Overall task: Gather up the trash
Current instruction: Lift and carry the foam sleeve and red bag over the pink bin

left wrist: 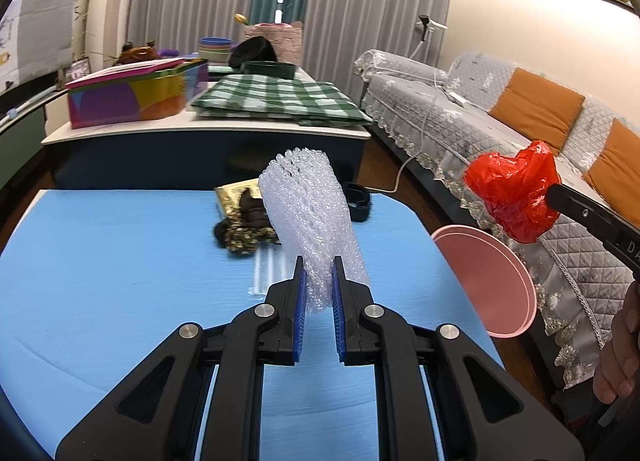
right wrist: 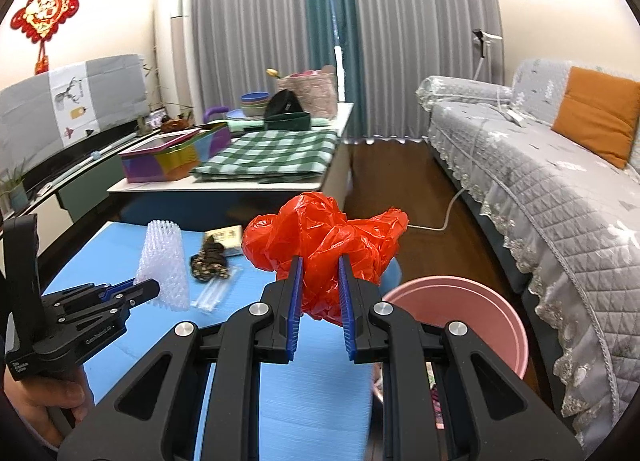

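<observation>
Blue table (left wrist: pixel 100 261) | left gripper (left wrist: pixel 319 281) raised, pinching foam net (left wrist: pixel 312 217) | right gripper (right wrist: pixel 320 281) raised, pinching red bag (right wrist: pixel 324 245)

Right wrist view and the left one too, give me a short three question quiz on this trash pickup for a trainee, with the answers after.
1. True or false: the right gripper is shut on the crumpled red plastic bag.
2. Multiple choice: the left gripper grips A) a gold packet, B) the white bubble-wrap foam sleeve, C) a clear tube.
3. Fill in: the round pink plastic bin stands beside the blue table, on its ____ side.

Key: 1 true. 2 B. 3 right, toward the grey quilted sofa.
</observation>
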The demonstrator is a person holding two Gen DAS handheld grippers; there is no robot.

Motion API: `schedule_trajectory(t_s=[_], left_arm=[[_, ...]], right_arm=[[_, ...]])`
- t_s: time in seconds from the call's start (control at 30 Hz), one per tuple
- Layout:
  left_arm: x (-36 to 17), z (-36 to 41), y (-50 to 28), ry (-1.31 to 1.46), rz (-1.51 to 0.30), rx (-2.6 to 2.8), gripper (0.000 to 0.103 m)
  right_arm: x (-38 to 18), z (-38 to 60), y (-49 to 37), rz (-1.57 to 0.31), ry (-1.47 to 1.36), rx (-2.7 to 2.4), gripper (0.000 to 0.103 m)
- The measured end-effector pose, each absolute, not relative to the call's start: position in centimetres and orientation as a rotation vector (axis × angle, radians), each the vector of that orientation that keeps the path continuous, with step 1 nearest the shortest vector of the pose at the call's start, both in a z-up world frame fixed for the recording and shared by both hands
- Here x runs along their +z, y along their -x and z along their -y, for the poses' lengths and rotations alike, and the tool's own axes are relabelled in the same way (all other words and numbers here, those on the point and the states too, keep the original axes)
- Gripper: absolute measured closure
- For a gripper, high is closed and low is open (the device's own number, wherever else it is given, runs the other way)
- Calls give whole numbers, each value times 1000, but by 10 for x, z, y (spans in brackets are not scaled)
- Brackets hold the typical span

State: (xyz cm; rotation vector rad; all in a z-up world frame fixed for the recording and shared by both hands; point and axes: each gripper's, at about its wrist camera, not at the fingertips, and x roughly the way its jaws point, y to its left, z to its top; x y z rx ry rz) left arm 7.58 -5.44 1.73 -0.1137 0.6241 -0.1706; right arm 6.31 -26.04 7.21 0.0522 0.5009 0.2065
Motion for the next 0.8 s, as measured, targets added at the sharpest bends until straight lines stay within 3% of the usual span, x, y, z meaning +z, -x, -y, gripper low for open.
schedule_trajectory(t_s=[0.8], left_arm=[[17,154,-103,58,-656,-339,91]], right_arm=[[64,335,-71,-527,-96,17,85]])
